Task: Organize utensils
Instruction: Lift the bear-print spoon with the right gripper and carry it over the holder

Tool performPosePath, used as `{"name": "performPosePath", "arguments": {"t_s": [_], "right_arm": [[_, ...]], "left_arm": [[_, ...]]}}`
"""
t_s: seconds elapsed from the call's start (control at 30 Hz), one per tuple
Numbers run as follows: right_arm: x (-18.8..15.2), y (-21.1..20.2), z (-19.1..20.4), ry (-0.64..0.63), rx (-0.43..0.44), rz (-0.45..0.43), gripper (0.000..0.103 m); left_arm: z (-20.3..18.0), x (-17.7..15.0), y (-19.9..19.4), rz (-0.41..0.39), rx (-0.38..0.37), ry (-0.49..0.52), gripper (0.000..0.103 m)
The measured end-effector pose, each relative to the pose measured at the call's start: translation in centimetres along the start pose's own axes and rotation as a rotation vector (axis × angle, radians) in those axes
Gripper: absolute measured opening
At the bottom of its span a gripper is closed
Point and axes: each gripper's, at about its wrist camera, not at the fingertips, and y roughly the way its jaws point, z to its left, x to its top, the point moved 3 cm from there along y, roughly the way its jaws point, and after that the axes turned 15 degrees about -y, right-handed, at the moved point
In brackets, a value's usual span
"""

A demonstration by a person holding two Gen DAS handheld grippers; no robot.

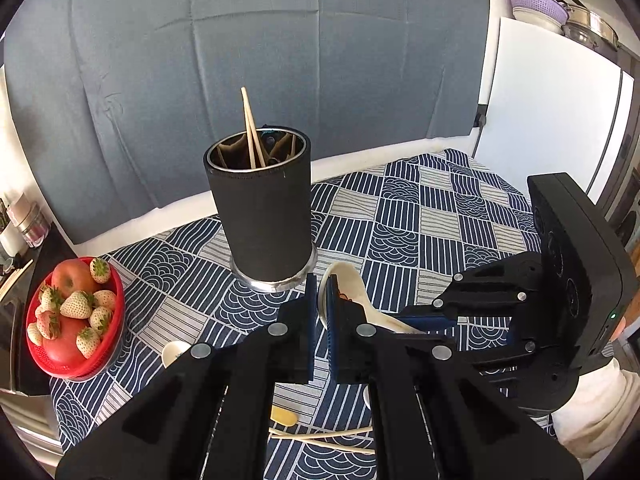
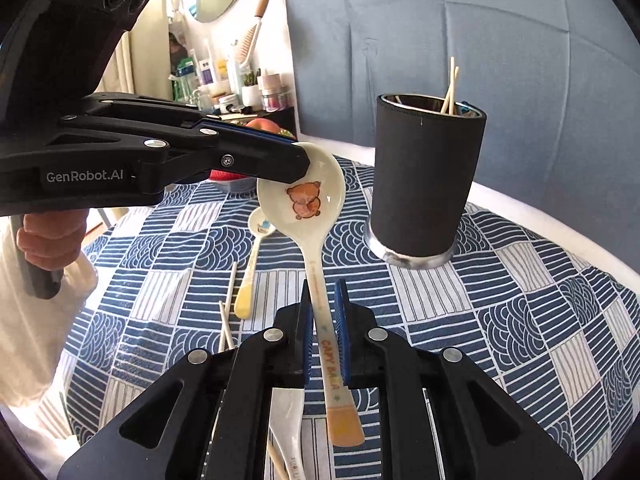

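- You had the left hand-held gripper (image 2: 304, 166) pinching the bowl rim of the bear-print ceramic spoon (image 2: 308, 204), lifted above the desk (image 2: 520, 300).
- Right hand-held gripper (image 2: 325, 334) sat spread around its handle, seemingly not clamped.
- Advice: secure one grip before releasing the other, then drop it handle-first into the black utensil holder (image 2: 424, 176).

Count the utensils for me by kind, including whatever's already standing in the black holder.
Spoons: 3 (bear spoon, yellow-handled spoon, white spoon)
Chopsticks: 4 (2 upright chopsticks in the black holder, 2 loose chopsticks on the tablecloth)
Total: 7
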Motion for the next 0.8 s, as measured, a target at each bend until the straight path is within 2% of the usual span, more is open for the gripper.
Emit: {"name": "performPosePath", "arguments": {"t_s": [0.47,0.8], "right_arm": [[5.3,-1.3,-0.9,-0.057,-0.026,-0.06,0.01],[9.9,-1.4,-3.5,-0.088,-0.057,-0.117,0.01]], "left_arm": [[1.0,4.1,-3.5,-0.079,0.016,0.001,0.005],[1.2,8.7,-5.0,-0.153,0.053,0.013,0.006]]}}
